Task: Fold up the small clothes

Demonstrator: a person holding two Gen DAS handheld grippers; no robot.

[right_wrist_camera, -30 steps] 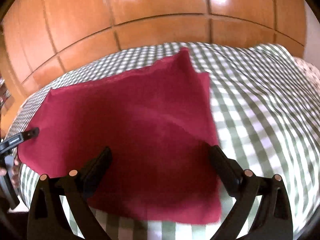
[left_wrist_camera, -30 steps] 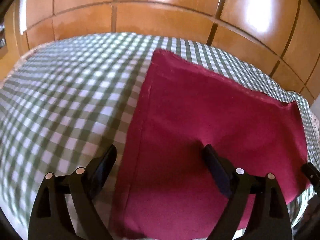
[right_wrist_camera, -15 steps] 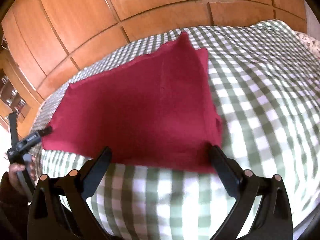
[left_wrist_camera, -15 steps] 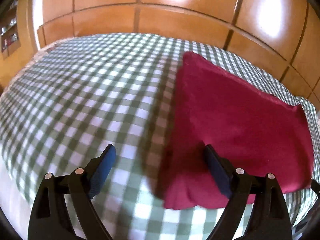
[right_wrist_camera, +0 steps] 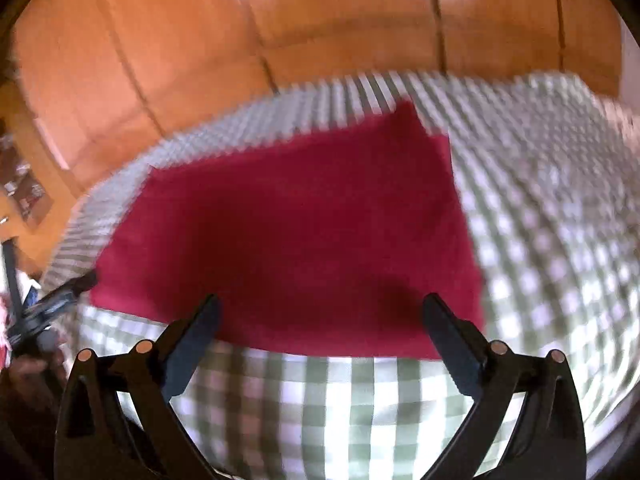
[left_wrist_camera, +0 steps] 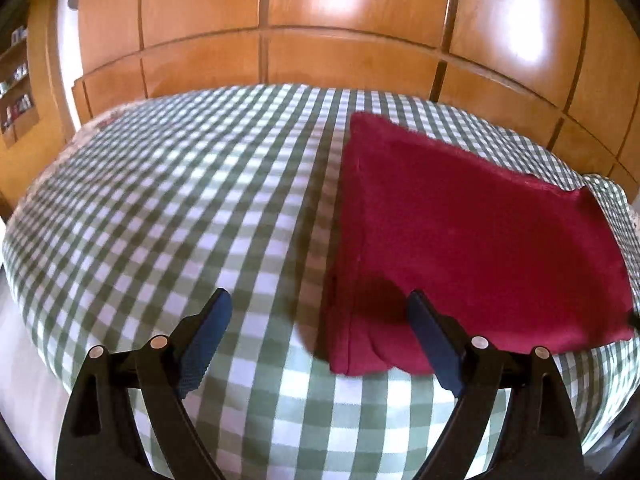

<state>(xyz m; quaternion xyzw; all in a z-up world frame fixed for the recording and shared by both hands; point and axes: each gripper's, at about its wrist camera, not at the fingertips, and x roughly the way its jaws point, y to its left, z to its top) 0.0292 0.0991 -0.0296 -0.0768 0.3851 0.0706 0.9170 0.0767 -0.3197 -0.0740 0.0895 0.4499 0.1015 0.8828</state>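
Note:
A dark red cloth (left_wrist_camera: 472, 240) lies flat on the green-and-white checked cover (left_wrist_camera: 180, 200). My left gripper (left_wrist_camera: 320, 304) hangs open above the cloth's near left corner, one finger over the checks, the other over the red fabric, nothing between them. In the blurred right wrist view the same red cloth (right_wrist_camera: 296, 232) fills the middle. My right gripper (right_wrist_camera: 320, 308) stands open over its near edge with nothing held. The left gripper (right_wrist_camera: 56, 300) shows at that view's far left edge, held by a hand (right_wrist_camera: 24, 372).
Glossy wooden cupboard doors (left_wrist_camera: 340, 32) stand behind the covered surface. Shelves with small items (left_wrist_camera: 16, 92) sit at the far left. The cover's near edge (left_wrist_camera: 360, 452) drops away just below the fingers.
The left gripper has drawn back and to the left, so the cloth now sits to the right and more checks show. The right gripper pulled back, then edged closer over the cloth's near edge.

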